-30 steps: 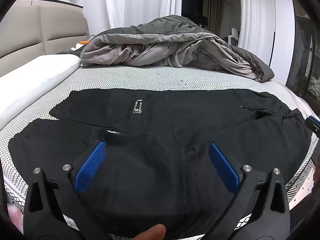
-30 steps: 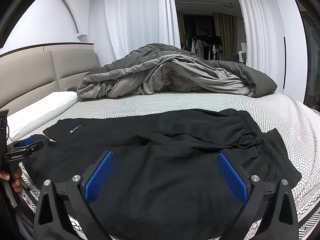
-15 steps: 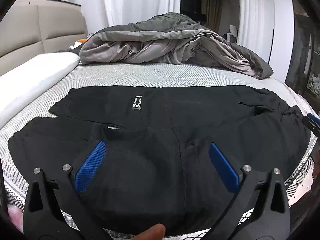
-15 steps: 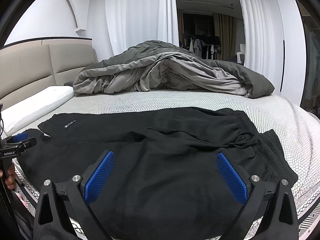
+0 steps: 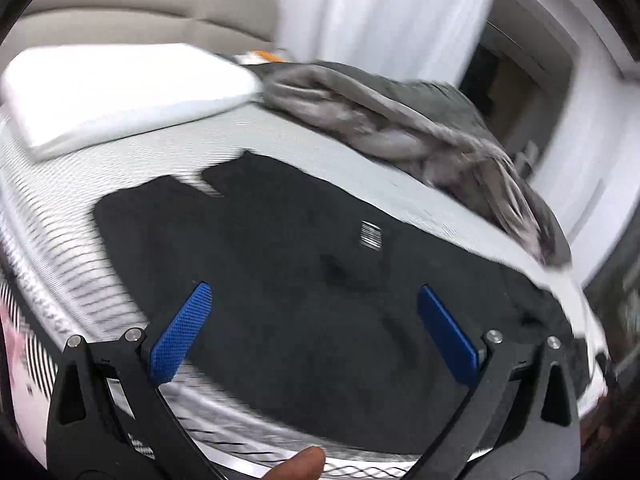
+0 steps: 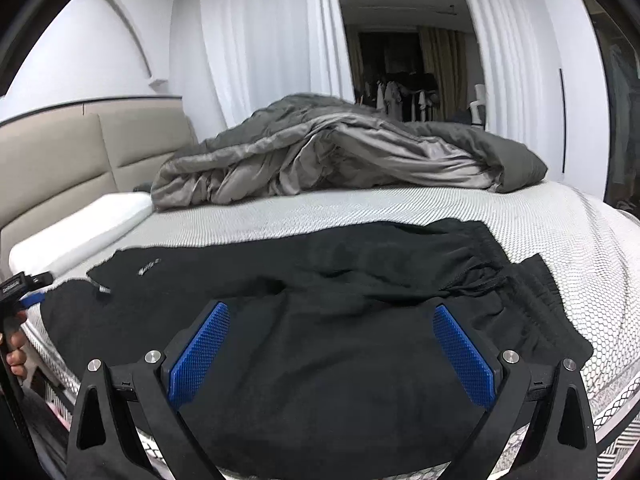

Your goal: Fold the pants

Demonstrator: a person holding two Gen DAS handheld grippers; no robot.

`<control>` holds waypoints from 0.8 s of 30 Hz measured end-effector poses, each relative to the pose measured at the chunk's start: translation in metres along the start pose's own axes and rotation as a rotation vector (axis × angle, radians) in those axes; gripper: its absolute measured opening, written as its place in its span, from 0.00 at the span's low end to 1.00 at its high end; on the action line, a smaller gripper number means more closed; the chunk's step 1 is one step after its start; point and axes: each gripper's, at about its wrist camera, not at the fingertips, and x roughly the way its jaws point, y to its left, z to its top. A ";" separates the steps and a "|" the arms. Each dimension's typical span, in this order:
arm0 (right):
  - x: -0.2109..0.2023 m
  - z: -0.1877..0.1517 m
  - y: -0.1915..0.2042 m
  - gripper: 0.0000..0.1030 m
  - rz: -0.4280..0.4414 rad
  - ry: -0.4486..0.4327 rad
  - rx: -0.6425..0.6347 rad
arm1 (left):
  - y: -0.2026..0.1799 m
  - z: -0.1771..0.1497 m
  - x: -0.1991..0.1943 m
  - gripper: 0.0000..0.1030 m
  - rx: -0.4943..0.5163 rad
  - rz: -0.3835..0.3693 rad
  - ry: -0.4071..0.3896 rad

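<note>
Black pants [image 6: 328, 320] lie spread flat along the near edge of the bed, waistband to the right [image 6: 520, 280], leg ends to the left. In the blurred, tilted left wrist view the pants [image 5: 320, 280] fill the middle, with a small white label [image 5: 371, 234]. My left gripper [image 5: 316, 300] is open and empty above the leg end of the pants. My right gripper [image 6: 332, 320] is open and empty above the pants near the waistband side. The left gripper also shows at the left edge of the right wrist view [image 6: 24, 292].
A rumpled grey duvet [image 6: 340, 160] lies across the far side of the bed. A white pillow [image 5: 120, 96] and a beige headboard [image 6: 60, 160] are at the left. The patterned mattress [image 6: 580, 248] drops off at the near edge. White curtains hang behind.
My left gripper has swung quickly to the left and tilted, so its view now faces the leg ends and pillow. My right gripper has stayed almost still over the pants.
</note>
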 end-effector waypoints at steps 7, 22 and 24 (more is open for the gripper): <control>-0.008 0.000 -0.017 1.00 -0.005 0.012 0.050 | 0.093 0.012 0.003 0.69 -0.203 0.035 0.088; -0.009 -0.006 -0.022 1.00 -0.022 0.022 0.044 | 0.159 0.042 0.065 0.00 -0.332 0.117 0.147; -0.011 -0.006 -0.032 1.00 -0.056 0.037 0.070 | 0.162 0.042 0.050 0.00 -0.339 0.130 0.064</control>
